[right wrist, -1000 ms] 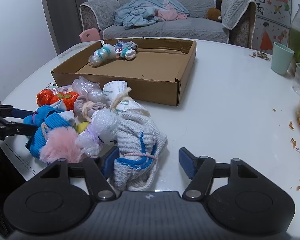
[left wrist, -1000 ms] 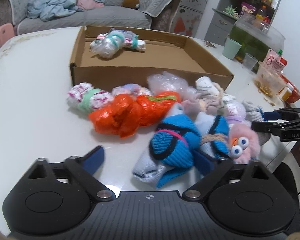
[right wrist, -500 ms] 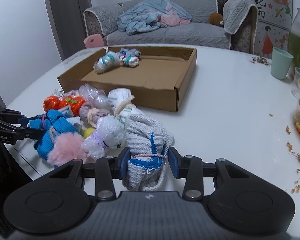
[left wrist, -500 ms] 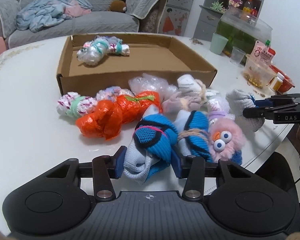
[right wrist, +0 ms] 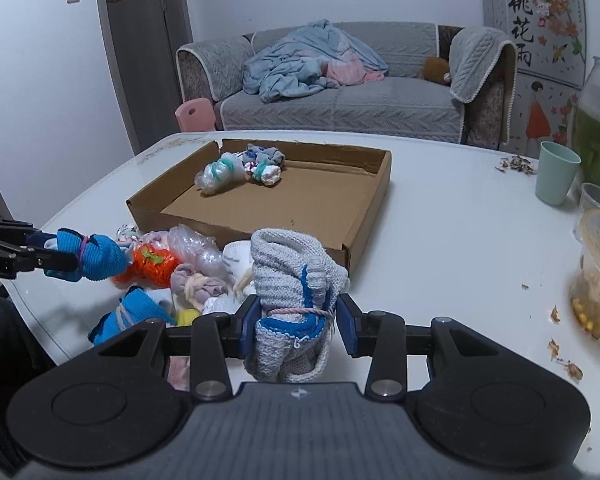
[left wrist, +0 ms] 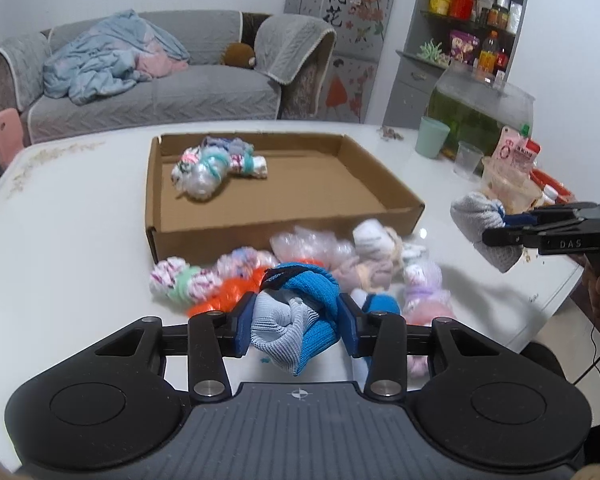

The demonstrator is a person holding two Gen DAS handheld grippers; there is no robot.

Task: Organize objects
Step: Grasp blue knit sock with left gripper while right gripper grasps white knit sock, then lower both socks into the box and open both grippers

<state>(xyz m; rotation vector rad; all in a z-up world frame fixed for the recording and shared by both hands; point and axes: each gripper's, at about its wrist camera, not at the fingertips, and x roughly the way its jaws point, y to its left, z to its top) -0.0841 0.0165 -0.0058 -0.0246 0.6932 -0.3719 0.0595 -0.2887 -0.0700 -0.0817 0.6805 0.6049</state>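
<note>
Both bundles are rising off the table (left wrist: 80, 248), left tool (left wrist: 296, 322) clamping the blue sock roll (left wrist: 300, 300), right tool (right wrist: 296, 326) gripping the grey one (right wrist: 292, 276), both probably needing carrying over into the cardboard box (left wrist: 284, 222).

Each handheld black plastic two-finger left gripper (left wrist: 296, 326) and matching right gripper (right wrist: 296, 330) has a ribbed grey top plate with a small compass-like mark, two round black discs, silver screws on angular black linkages, and blue finger pads (left wrist: 242, 330). White "DAS" lettering marks the right gripper's side. A thin black cable (left wrist: 592, 354) hangs beneath it.
</note>
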